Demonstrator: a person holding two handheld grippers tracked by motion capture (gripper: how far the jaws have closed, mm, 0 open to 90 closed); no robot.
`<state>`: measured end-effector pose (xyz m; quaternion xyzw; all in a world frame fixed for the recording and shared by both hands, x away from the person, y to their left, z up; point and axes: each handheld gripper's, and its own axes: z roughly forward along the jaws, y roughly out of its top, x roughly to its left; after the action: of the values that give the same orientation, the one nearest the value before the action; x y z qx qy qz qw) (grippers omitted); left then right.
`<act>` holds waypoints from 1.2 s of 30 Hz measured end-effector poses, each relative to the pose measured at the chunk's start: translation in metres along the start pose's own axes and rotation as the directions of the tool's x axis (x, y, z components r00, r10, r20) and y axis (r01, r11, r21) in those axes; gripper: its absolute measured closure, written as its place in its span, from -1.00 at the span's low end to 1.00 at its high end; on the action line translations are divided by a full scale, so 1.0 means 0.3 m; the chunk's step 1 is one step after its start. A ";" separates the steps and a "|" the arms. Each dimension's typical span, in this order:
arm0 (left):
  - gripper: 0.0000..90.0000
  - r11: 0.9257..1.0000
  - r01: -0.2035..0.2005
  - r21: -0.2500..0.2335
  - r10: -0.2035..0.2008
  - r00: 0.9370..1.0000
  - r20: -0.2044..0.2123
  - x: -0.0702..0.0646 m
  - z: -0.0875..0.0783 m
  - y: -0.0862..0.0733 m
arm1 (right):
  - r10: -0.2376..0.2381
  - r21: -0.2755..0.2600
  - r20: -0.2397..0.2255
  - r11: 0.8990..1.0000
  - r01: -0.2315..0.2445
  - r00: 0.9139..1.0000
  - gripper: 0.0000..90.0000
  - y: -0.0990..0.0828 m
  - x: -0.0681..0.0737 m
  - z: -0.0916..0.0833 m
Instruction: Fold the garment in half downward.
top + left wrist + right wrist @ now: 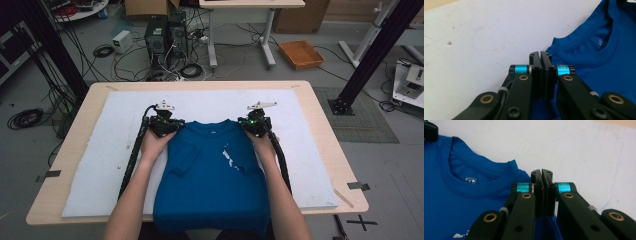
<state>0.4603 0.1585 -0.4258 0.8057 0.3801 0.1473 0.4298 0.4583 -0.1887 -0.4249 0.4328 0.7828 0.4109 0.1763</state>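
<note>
A lab or robotics workroom: beyond the grippers, past the tabletop (320,150), two computer towers (165,35) stand on the grey floor among loose cables (125,62); black frame posts (372,55) rise at both sides, with another desk (250,4) behind.

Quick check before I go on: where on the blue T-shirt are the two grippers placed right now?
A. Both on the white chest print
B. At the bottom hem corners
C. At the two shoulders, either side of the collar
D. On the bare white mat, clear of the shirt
C: in the high view the left gripper and right gripper sit at the shoulders of the blue T-shirt, flanking the collar, jaws closed.
</note>
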 end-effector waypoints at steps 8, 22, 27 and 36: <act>0.95 0.996 -0.079 -0.034 0.079 0.997 -0.001 -0.053 -0.070 0.031 | -0.010 -0.056 -0.001 0.998 0.010 1.000 0.98 0.013 0.018 -0.071; 0.95 0.983 -0.148 -0.111 0.151 0.988 0.016 -0.213 -0.262 -0.009 | -0.014 -0.141 -0.058 0.990 0.005 0.998 0.98 -0.069 0.118 -0.281; 0.95 0.978 -0.168 -0.124 0.172 0.985 0.025 -0.259 -0.308 -0.058 | -0.048 -0.159 -0.072 0.987 0.036 0.996 0.98 -0.119 0.164 -0.344; 0.95 0.967 -0.215 -0.140 0.223 0.974 0.043 -0.347 -0.375 -0.143 | -0.113 -0.162 -0.043 0.981 0.104 0.993 0.98 -0.195 0.249 -0.440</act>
<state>0.3065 0.1615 -0.3850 0.8159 0.2654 0.1955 0.4750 0.3017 -0.2090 -0.3865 0.3632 0.7742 0.4730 0.2120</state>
